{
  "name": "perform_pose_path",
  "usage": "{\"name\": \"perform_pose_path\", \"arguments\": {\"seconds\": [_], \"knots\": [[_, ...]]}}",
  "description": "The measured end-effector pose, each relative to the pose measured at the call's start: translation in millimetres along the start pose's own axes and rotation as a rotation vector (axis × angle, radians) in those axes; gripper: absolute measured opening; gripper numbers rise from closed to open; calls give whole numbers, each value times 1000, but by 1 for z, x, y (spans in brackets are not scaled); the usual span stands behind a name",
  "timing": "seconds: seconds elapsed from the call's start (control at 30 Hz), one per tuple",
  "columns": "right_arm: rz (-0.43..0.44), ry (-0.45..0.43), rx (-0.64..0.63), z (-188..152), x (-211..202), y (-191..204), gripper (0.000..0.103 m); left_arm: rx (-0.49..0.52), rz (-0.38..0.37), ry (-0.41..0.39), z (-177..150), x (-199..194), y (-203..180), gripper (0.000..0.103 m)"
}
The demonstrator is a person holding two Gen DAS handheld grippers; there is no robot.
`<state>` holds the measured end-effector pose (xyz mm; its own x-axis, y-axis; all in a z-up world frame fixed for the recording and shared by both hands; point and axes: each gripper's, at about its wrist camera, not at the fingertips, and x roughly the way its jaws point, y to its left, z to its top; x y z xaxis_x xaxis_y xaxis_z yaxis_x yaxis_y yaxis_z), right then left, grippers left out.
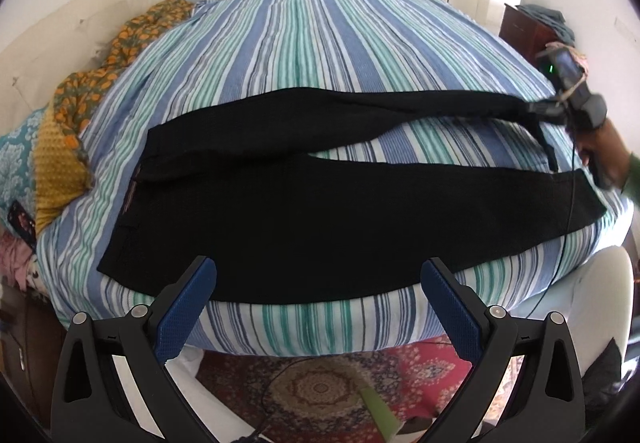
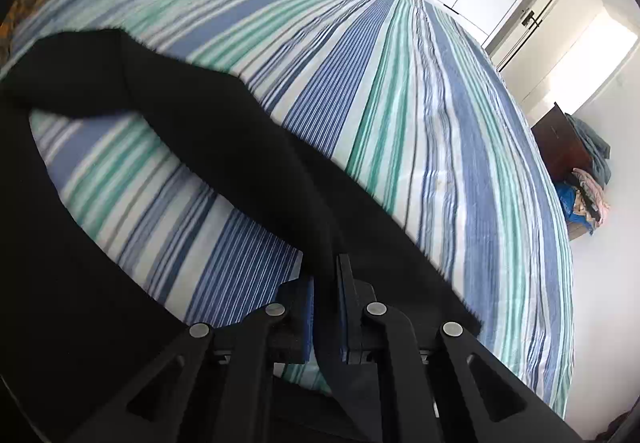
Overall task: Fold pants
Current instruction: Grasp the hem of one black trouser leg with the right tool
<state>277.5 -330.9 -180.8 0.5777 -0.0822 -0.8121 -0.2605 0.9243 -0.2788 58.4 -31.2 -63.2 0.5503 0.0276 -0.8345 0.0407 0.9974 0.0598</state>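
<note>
Pants (image 1: 320, 219) lie across the bed (image 1: 320, 43), waist left, legs right, blanket (image 1: 120, 43) behind

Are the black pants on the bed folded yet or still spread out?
Spread out, not folded. The pants lie flat on the striped bed with both legs apart, and the right tool is pinching the far leg's end.

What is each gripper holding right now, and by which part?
The right gripper is shut on the black pants, at the hem end of the far leg. The left gripper is open, holding nothing.
</note>
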Motion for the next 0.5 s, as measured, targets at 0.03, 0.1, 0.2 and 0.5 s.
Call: {"name": "perform_pose_path", "arguments": {"seconds": [0.03,0.1,0.2,0.5], "knots": [[16,-13,16,17,-14,-17,9,0,-11,11,2,5,-2,102],[20,-30,31,60,-29,-52,9,8,-35,29,8,14,-9,102],[39,35,98,128,1,-110,54,33,-42,23,20,19,-21,102],[55,28,706,71,73,-233,75,22,-34,91,22,49,-14,102]]}}
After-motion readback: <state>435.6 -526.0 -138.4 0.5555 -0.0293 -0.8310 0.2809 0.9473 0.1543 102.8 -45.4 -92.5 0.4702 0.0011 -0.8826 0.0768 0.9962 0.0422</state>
